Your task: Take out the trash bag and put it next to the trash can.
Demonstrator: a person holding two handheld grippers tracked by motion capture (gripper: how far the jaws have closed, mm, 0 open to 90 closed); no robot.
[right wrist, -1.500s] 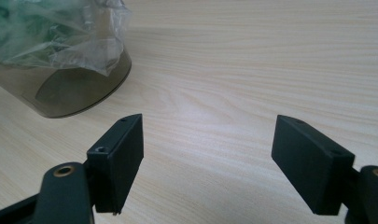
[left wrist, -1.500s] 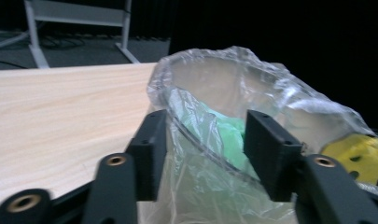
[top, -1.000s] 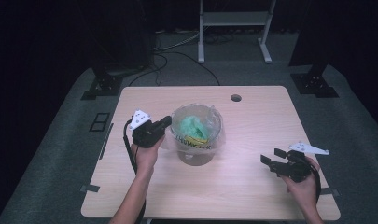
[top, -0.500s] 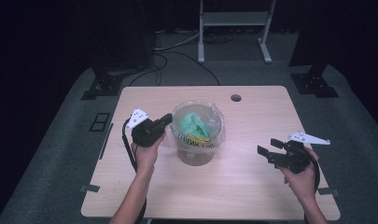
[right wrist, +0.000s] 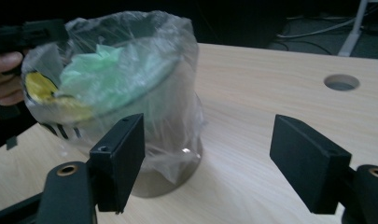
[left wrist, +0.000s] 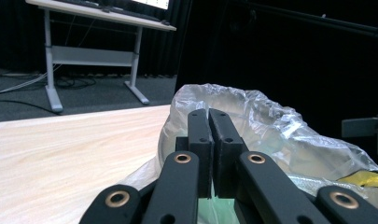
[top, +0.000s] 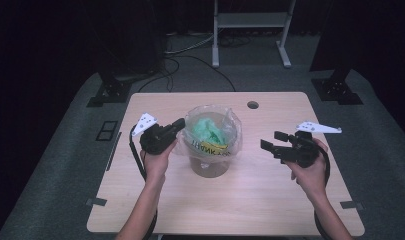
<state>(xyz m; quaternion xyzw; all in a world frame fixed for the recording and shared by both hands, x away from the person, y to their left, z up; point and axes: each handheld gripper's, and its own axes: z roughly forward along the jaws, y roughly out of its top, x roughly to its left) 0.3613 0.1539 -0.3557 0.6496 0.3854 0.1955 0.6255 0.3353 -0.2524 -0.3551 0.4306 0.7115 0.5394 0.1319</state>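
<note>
Setting: dark room, pale wooden worktop [top: 270,200].
Bin: small round grey bin [top: 210,165] lined with a clear plastic bag [top: 229,131], mid-worktop, green crumpled stuff inside.
Left tool [top: 179,125]: jaws pinched together on the bag's rim, at the bin's left.
Right tool [top: 276,142]: jaws spread wide, empty, right of the bin (well apart).
Risk: pulling one-sided may tip the light bin or tear the thin film.
</note>
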